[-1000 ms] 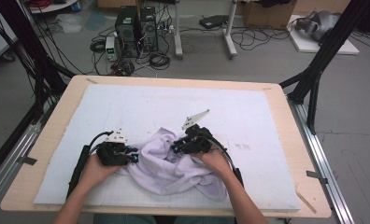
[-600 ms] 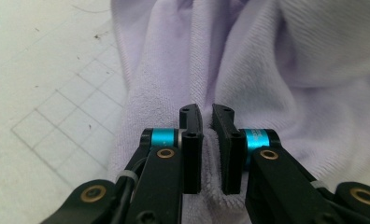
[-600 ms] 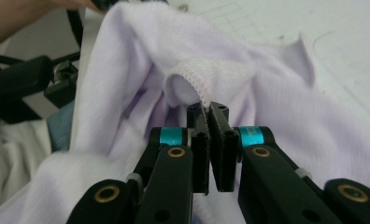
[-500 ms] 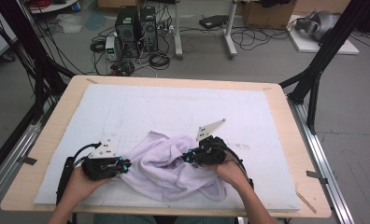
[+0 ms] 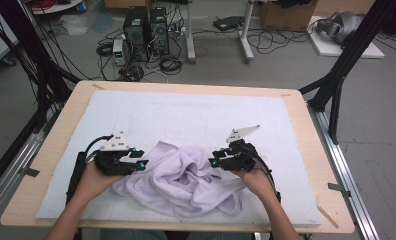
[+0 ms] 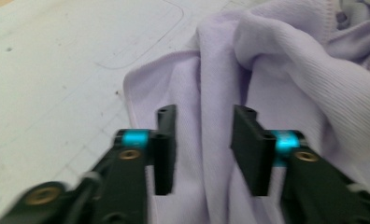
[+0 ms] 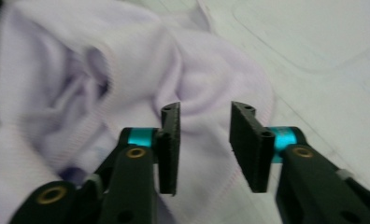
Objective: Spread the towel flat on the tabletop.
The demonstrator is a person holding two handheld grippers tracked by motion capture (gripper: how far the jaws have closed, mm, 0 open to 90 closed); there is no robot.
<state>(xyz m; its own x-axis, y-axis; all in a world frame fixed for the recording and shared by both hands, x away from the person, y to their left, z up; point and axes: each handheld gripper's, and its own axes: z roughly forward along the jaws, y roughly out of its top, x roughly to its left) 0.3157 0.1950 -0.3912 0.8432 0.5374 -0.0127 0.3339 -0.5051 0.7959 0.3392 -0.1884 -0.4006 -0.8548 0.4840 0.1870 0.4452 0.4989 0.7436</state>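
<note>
2 hand-held grippers flank a crumpled lilac cloth near the front edge of the surface, which is covered by a white mat on a pale wooden board.

At the cloth's left side, the left gripper points right toward the cloth. In its own view, its fingers stand apart, with a raised fold of cloth running between them, unpinched. It seems placed to take that fold.

At the cloth's right side, the right gripper points left. In its own view, its fingers are also apart and hold nothing, poised over the cloth just inside its curved hem. With the 2 grippers facing each other across the heap, the likely aim is to grasp both sides and spread or fold the cloth.

Fine ribbing marks the cloth, which looks soft and thick like a knit or towel, with a stitched hem. It lies in loose, rounded folds. Each black, flat, blocky finger has a turquoise band behind it, and a grey 3-cornered plate tops each gripper.
</note>
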